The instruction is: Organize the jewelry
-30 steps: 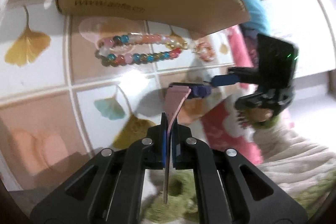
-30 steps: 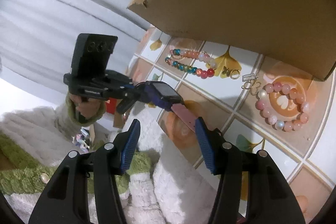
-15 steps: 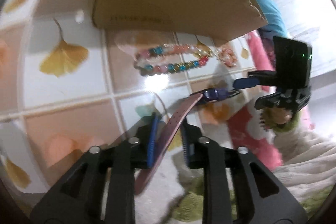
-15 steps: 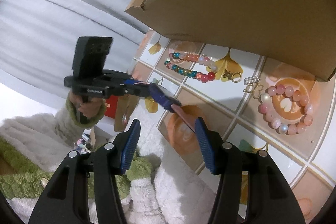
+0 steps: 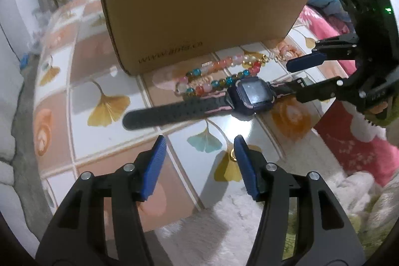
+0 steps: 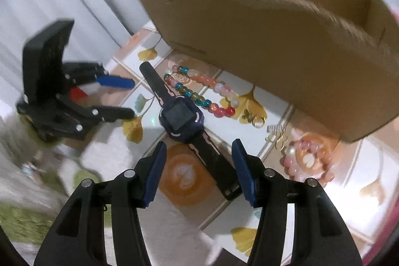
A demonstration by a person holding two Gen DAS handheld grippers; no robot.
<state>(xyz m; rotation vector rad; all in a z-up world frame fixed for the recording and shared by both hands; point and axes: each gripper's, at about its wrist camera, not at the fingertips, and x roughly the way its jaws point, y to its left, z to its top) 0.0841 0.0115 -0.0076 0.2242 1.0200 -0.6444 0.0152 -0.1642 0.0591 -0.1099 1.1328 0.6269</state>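
On the desk (image 5: 82, 101), whose top is covered in a tile-patterned sheet with ginkgo leaves and coffee-cup prints, a dark smartwatch (image 5: 253, 95) with a square screen lies stretched out flat, screen up. Its long strap (image 5: 174, 111) runs away from the case towards the left gripper (image 5: 199, 166), ending a little short of the blue pads (image 5: 154, 166). That gripper's jaws are opening at this moment and nothing sits between them; only the patterned desk shows in the gap.

From the right wrist view, the other strap end (image 6: 219, 173) of the watch reaches in between the jaws of the right gripper (image 6: 199, 168), close to the pad on the right-hand side. The jaws stand moderately apart, and whether that pad touches the strap cannot be told.

Just behind the watch, a multicoloured bead bracelet (image 5: 219, 76) lies in a flattened loop, touching or nearly touching the watch case. Further along the desk a pink bead bracelet (image 6: 309, 161) rests on a coffee-cup print, with a few small gold-coloured charms (image 6: 256, 120) between the two bracelets. A small gold ring (image 5: 233, 156) lies on the desk close to the left gripper's right-hand pad.

An open cardboard box (image 5: 194, 16) with a torn front edge stands on the desk right behind the bracelets. A fluffy white cloth (image 5: 219, 216) lies under the near edge of the scene.
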